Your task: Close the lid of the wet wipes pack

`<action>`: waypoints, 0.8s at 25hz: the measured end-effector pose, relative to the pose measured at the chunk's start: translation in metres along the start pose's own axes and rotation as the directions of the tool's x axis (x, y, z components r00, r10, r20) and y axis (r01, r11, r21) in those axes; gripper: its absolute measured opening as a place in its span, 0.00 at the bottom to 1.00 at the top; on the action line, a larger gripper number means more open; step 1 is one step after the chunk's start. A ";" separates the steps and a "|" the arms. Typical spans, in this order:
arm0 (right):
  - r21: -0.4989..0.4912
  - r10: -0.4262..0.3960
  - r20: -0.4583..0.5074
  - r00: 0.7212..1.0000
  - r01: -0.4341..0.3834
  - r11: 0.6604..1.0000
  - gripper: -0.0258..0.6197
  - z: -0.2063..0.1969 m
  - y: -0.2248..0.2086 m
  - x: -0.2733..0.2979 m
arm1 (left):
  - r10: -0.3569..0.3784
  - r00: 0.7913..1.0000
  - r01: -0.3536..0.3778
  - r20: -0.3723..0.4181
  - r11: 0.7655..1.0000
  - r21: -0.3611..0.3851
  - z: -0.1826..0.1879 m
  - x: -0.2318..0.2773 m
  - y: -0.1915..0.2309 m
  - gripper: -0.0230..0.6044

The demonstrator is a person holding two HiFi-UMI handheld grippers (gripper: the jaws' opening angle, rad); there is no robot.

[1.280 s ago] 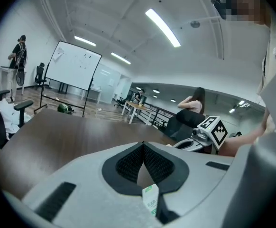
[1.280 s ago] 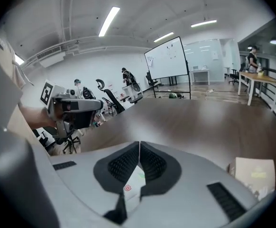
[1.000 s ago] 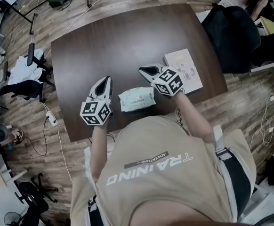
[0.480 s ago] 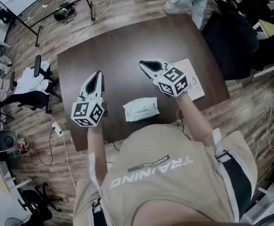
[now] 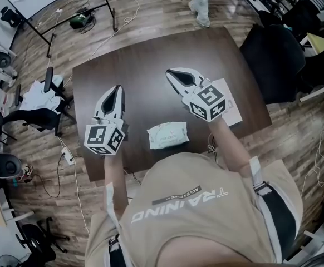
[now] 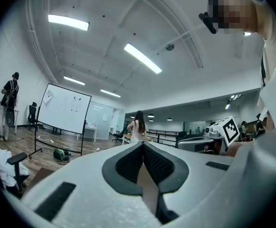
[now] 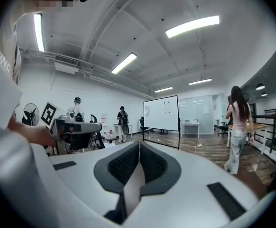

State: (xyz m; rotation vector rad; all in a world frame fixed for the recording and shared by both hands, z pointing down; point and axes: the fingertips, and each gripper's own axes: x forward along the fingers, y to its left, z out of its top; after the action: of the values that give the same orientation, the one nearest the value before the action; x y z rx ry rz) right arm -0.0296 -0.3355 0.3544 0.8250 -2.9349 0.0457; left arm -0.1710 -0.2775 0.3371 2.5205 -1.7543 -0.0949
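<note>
Dark-brown bench (image 5: 145, 60) carries the wet wipes pack (image 5: 168, 135), which lies flat near the edge closest to the person, roughly btwn the two tools in the head view. Its long axis runs left-right, tipped a little. The lid looks flat on top, but it's too small to tell whether it's fully snapped down. The left gripper (image 5: 117, 89) is off to the pack's left and the right gripper (image 5: 171, 73) to its right and farther across the bench. Both point away from the person, so the pack sits behind their tips, back toward the body. The left gripper view shows its fingers (image 6: 128, 163) pressed together at the tip w/ nothing btwn them. The right gripper view shows the same: fingers (image 7: 124, 163) meet, nothing held. Both of these cameras look out at ceiling lights and the office, not the bench, so both tools seem raised and tilted up. A white printed sheet (image 5: 234, 111) lies partly under the right gripper, apart from the pack. Judgement: neither tool is clearly nearer, approx equal, maybe the right by a bit. Whichever goes must draw back toward the person and tip down to press along the lid's top.
</note>
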 end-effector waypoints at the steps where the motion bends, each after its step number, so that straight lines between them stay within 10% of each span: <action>1: -0.004 0.003 0.007 1.000 -0.003 1.000 0.07 0.003 0.003 -0.001 | 0.000 1.000 0.000 0.001 1.000 0.006 0.001 -0.001 -0.001 0.04; 20: -0.003 0.012 -0.013 1.000 -0.012 1.000 0.06 -0.011 0.013 -0.014 | 0.021 0.999 -0.021 -0.026 1.000 -0.021 -0.015 -0.012 -0.012 0.04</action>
State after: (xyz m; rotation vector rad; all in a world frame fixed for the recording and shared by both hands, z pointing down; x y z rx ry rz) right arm -0.0234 -0.3163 0.3642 0.8043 -2.9270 0.0480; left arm -0.1623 -0.2618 0.3510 2.4772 -1.7604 -0.0796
